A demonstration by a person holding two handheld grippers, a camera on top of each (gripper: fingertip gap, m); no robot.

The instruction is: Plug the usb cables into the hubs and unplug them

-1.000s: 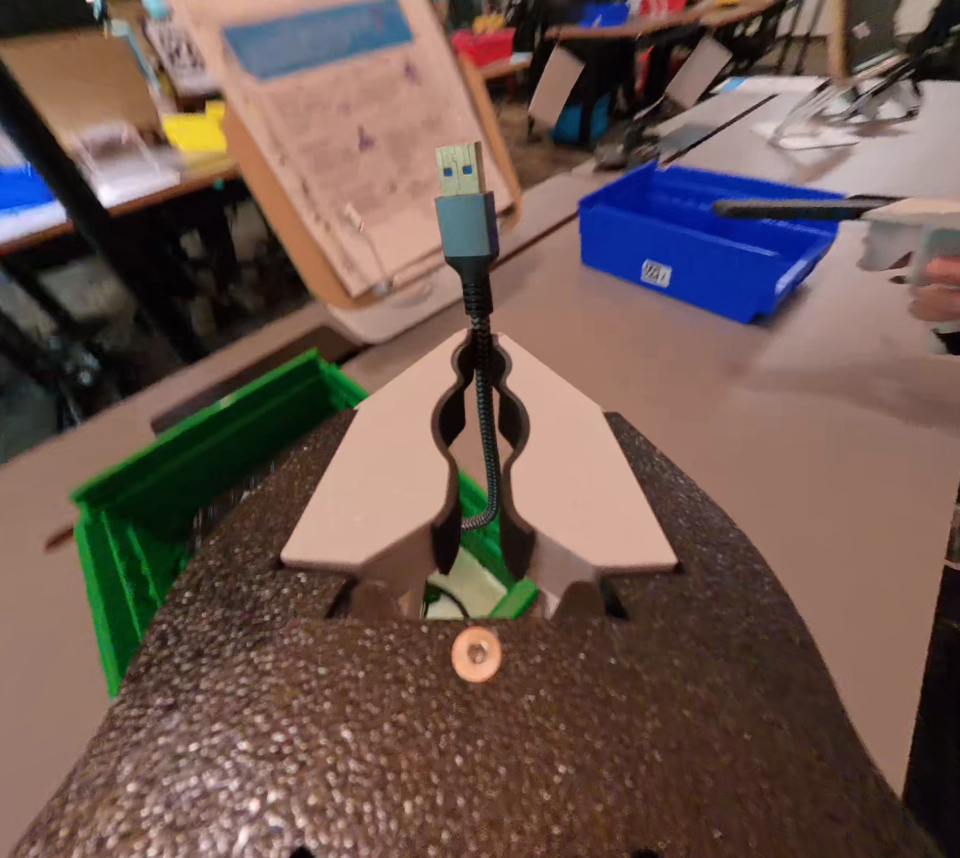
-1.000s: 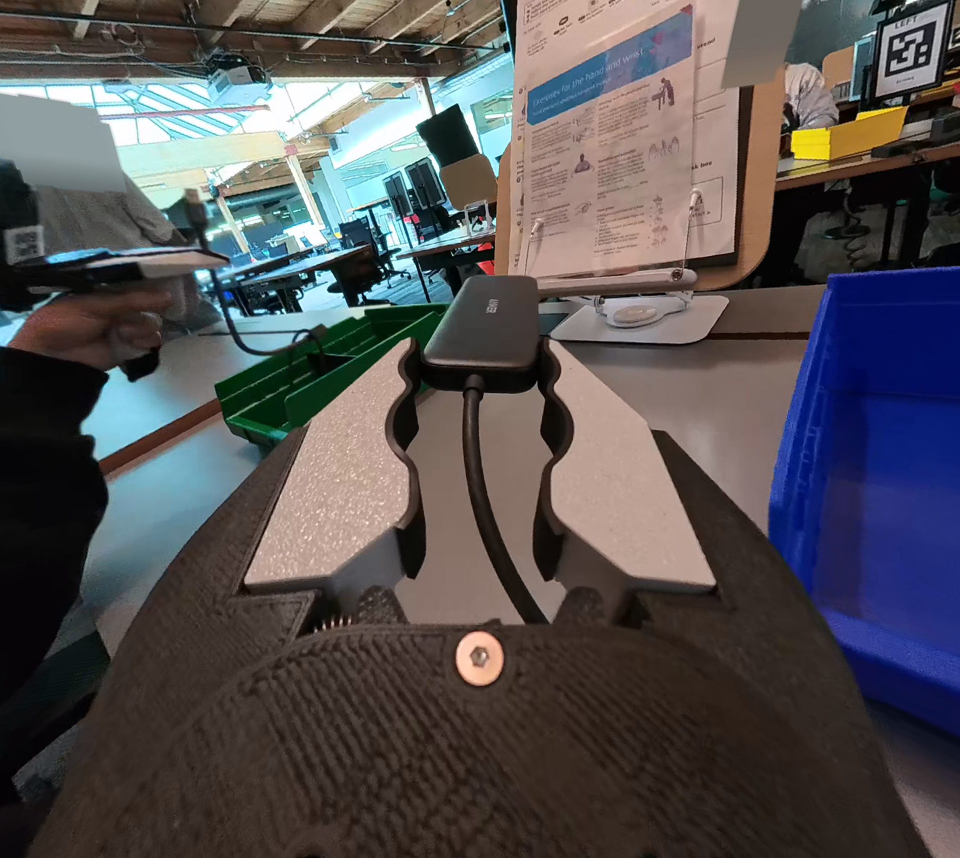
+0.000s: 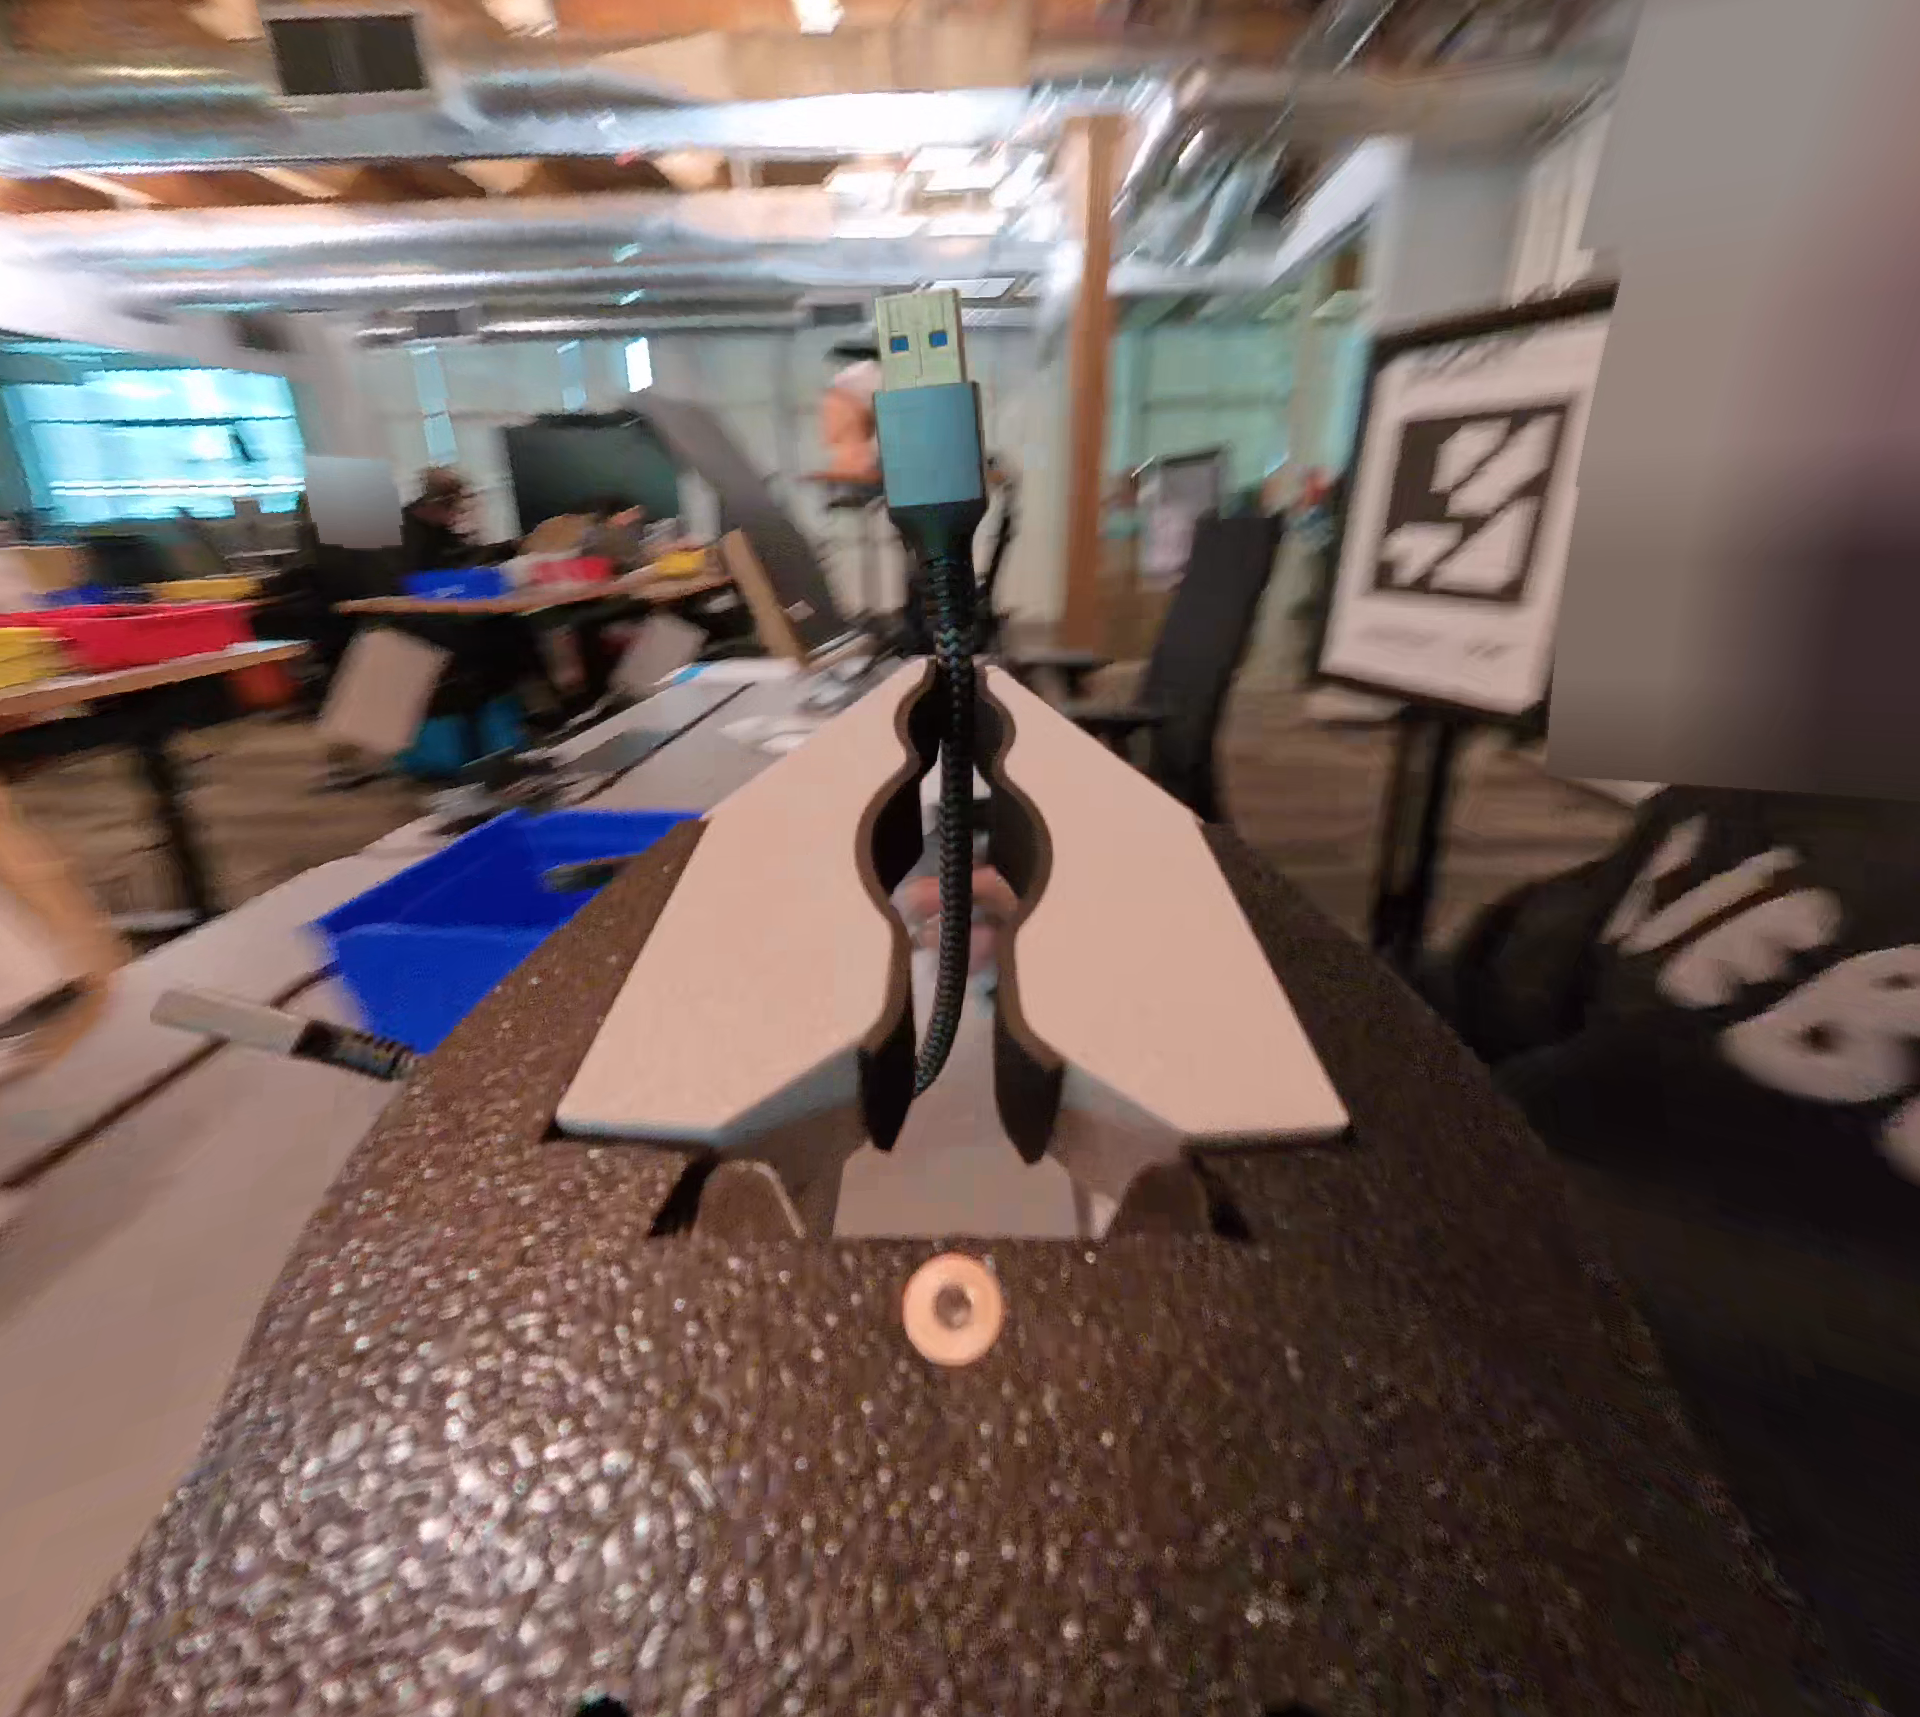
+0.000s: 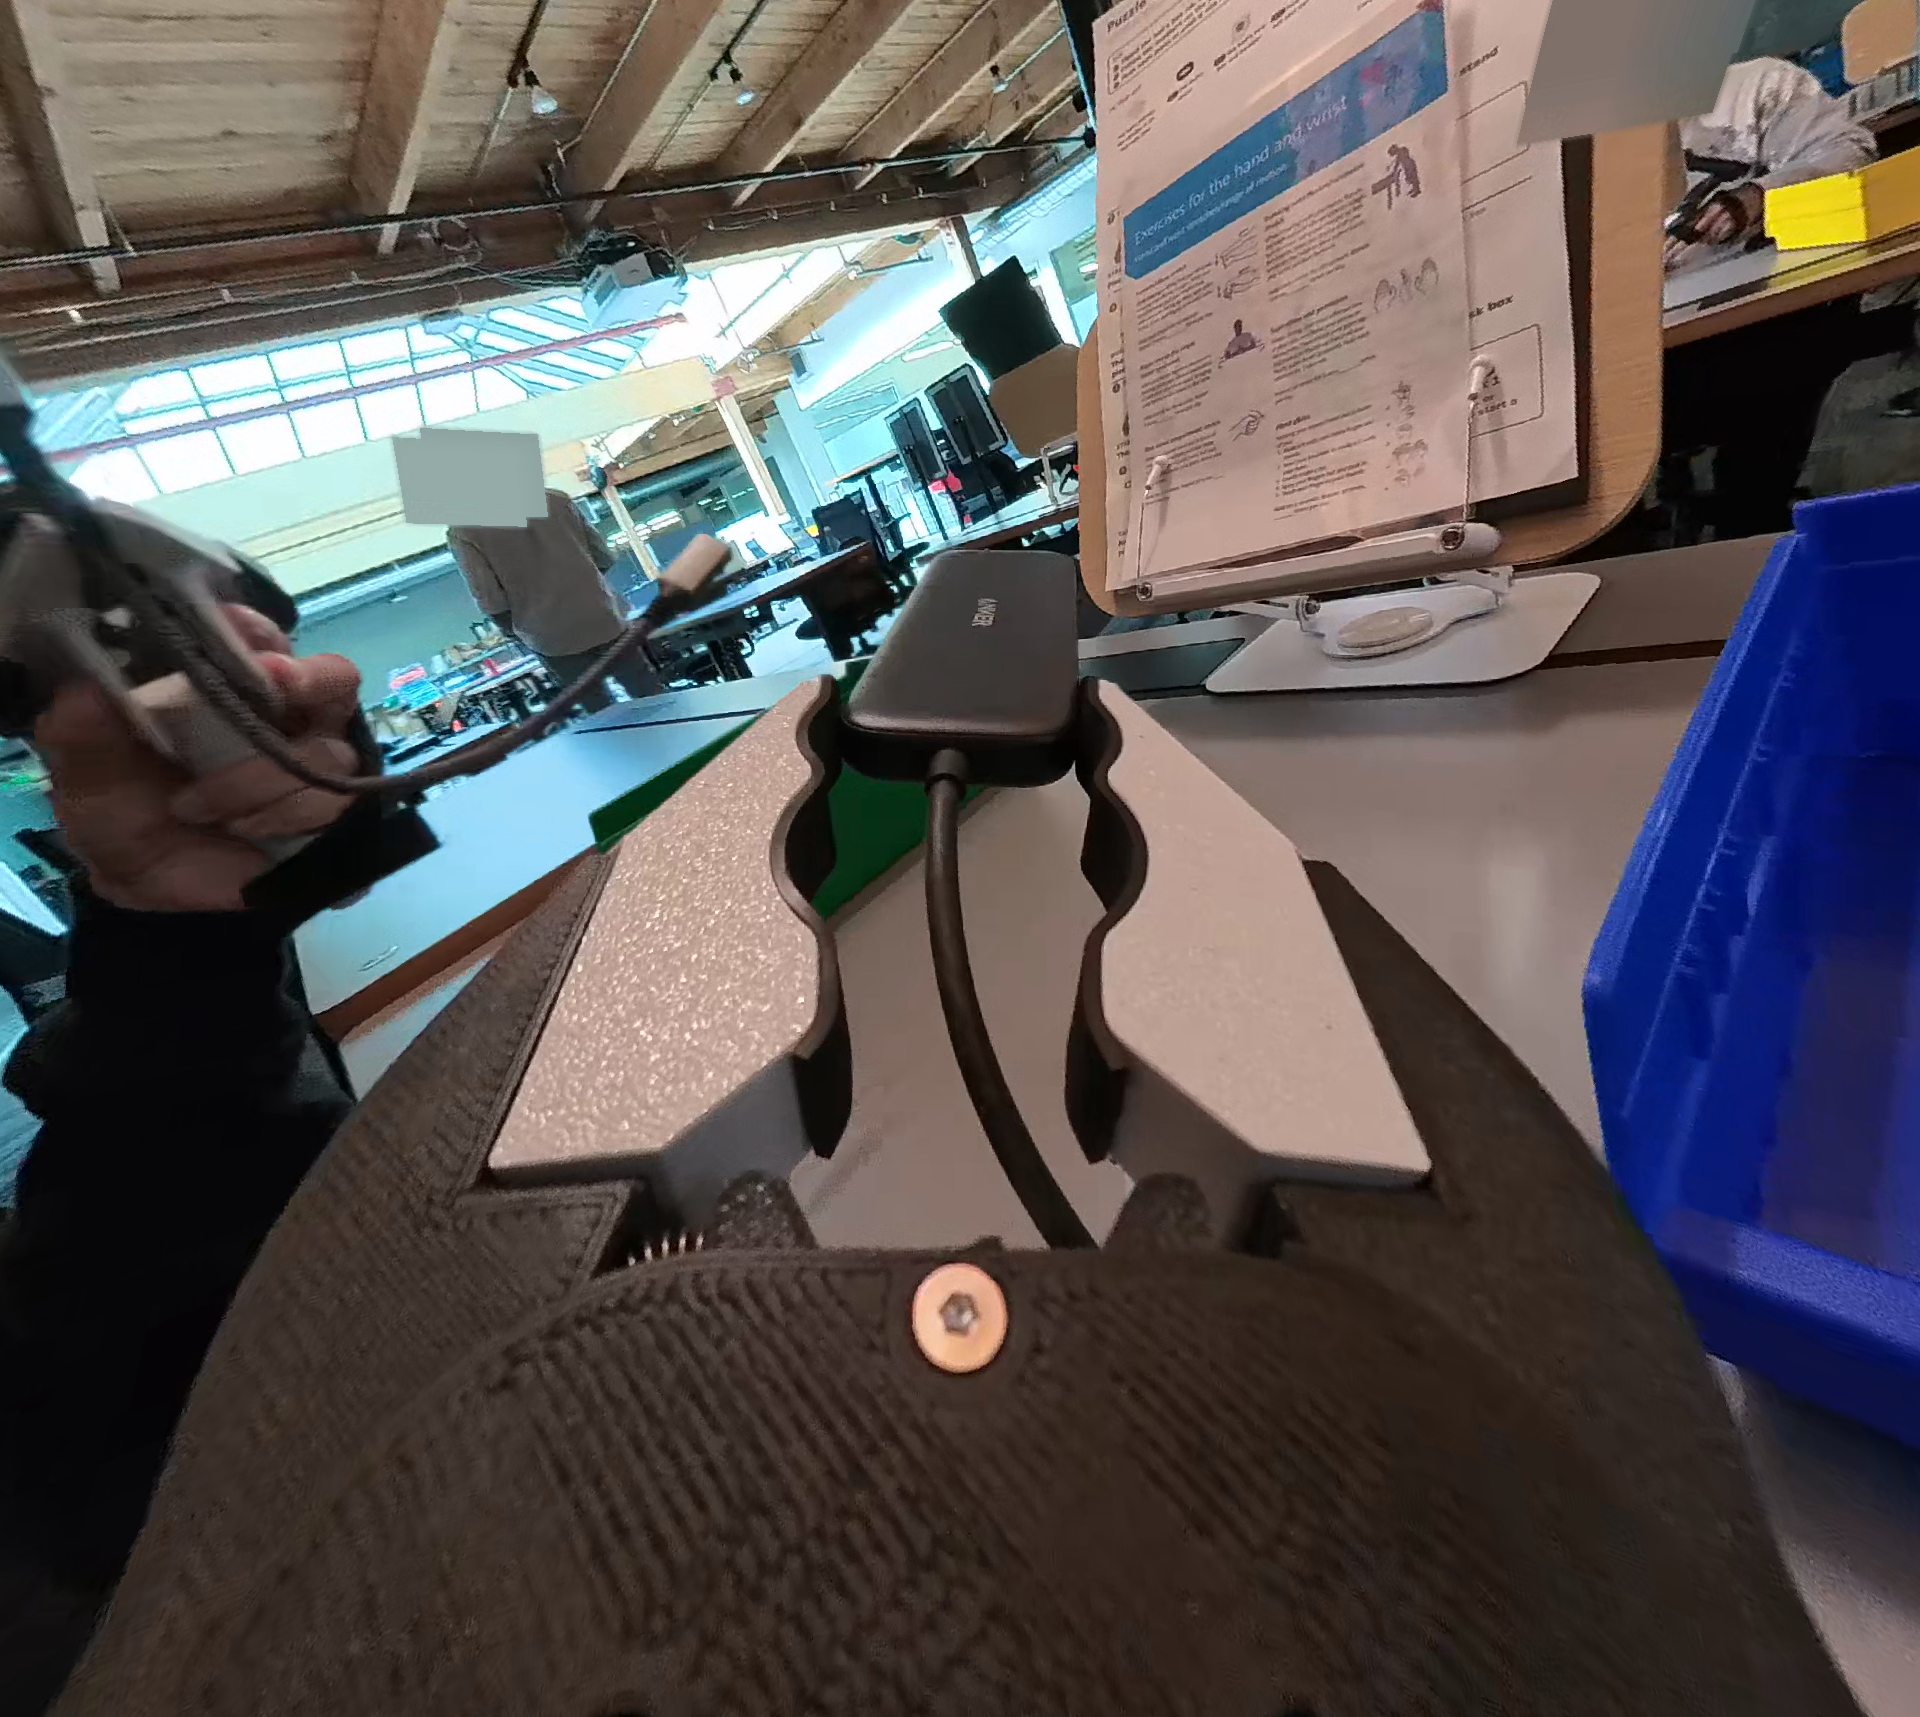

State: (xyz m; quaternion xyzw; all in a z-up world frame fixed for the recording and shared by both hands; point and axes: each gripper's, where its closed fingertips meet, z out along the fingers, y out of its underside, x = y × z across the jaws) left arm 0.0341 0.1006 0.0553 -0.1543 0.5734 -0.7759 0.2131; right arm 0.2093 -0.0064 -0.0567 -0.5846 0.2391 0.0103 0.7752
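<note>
Since a second ago, my left gripper (image 3: 954, 691) has swung up and away from the green bin, so its camera now looks across the room toward the ceiling beams, and the background there is smeared with motion blur. Its fingers (image 3: 790, 888) are pressed together on the braided usb cable (image 3: 951, 732), pinching it just below the plug. The grey-sleeved plug (image 3: 925, 410) stands upright above the fingertips with its metal end pointing up. Below the pinch, the cable runs down through the gap between the fingers.

My right gripper (image 4: 961, 711) has tilted upward a little, otherwise it sits much as before. Its fingers (image 4: 686, 961) pinch the near end of the dark hub (image 4: 977, 649), which sticks out forward and level beyond the fingertips, above the grey worktop (image 4: 1403, 794). The hub's own black lead (image 4: 966, 992) drops back between the fingers toward the gripper body.

From the right wrist view I see the left gripper at far left, held in a hand (image 4: 197, 794), with the cable looping out and its plug (image 4: 696, 566) raised in the air, well apart from the hub. A blue bin (image 4: 1766, 940) sits just to the right of the right gripper, a green bin (image 4: 717, 784) lies behind its left finger, and a stand with printed sheets (image 4: 1320, 265) rises beyond the hub.
</note>
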